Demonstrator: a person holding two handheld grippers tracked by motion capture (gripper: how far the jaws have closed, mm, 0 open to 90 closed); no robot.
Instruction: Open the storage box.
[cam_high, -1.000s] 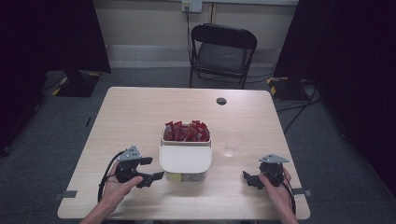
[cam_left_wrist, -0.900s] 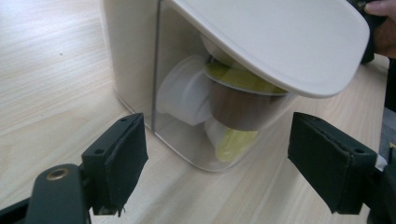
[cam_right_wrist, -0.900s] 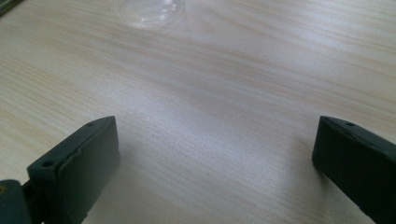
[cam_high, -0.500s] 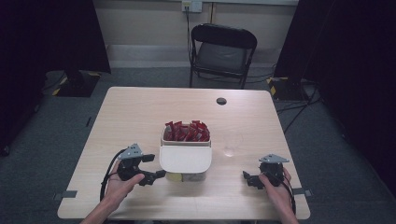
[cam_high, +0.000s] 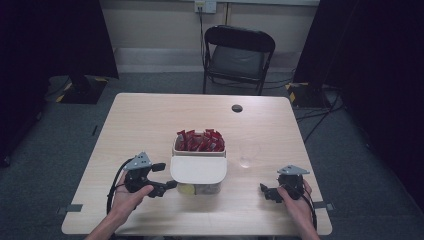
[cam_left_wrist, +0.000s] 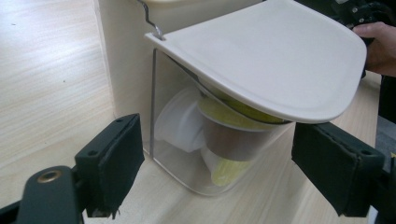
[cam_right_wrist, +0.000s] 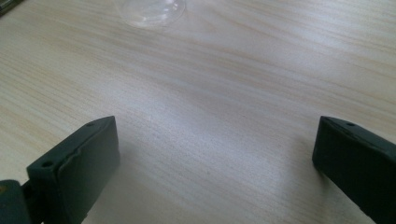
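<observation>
Container (cam_high: 198, 167): cream box at tabletop (cam_high: 150, 120) centre, white lid flap tilted over its clear front compartment (cups inside)
Red packets (cam_high: 200, 141): in rear compartment
Left tool (cam_high: 161, 176): jaws apart, just beside container's front
Right tool (cam_high: 265, 191): jaws apart, over bare tabletop
Clear glass (cam_high: 248, 155): right of container

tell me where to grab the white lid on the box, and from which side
Probably by its free front edge. The lid is hinged at the back and juts out tilted over the clear bin, so that rim is exposed. The left gripper, open and facing it, could come in from the near side, one jaw above, one below.
</observation>
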